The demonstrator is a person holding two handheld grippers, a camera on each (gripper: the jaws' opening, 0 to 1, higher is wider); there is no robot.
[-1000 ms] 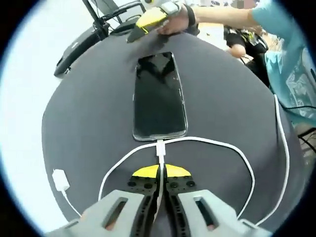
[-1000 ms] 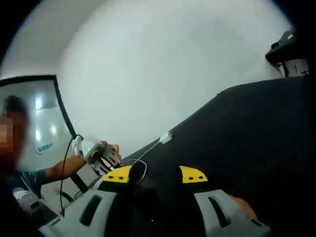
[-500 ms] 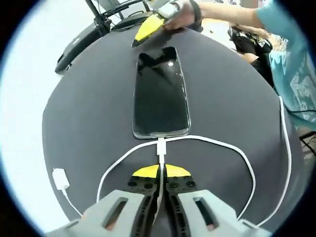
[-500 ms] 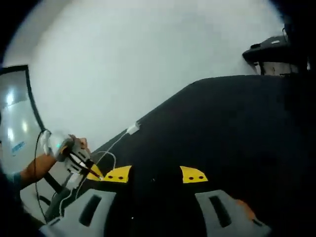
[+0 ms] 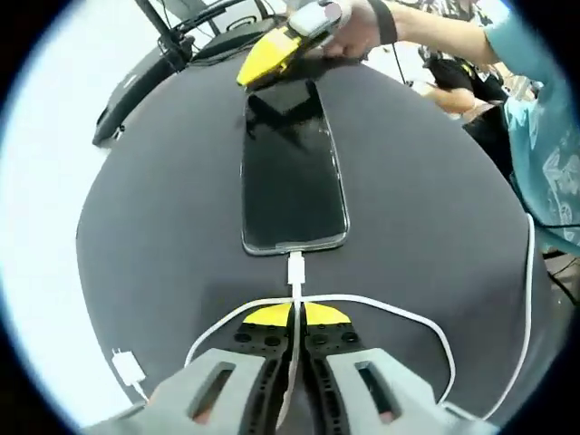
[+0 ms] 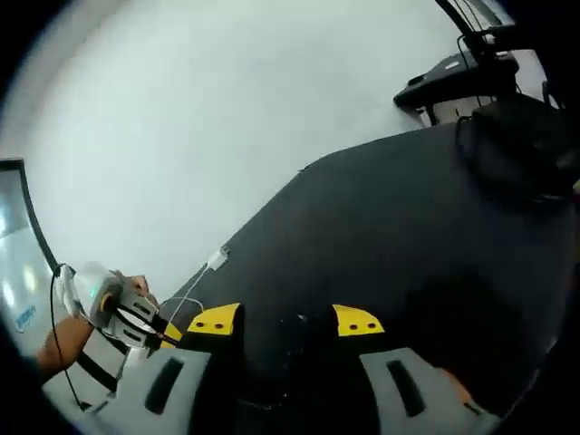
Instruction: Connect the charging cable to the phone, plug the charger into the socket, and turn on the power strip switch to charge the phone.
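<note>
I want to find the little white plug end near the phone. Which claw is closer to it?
The left claw. It is shut on the white cable just behind the plug end. The right claw is at the phone's far end.

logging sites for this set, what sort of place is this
Probably an office or lab workspace: a dark cloth-covered table on a pale floor, black chair bases beside it, and a phone with a white charging cable.

Phone [image 5: 293, 172] flat on table [image 5: 163, 236], cable [image 5: 426, 319] looping beside its near end, charger [image 5: 127, 367] at table's edge
</note>
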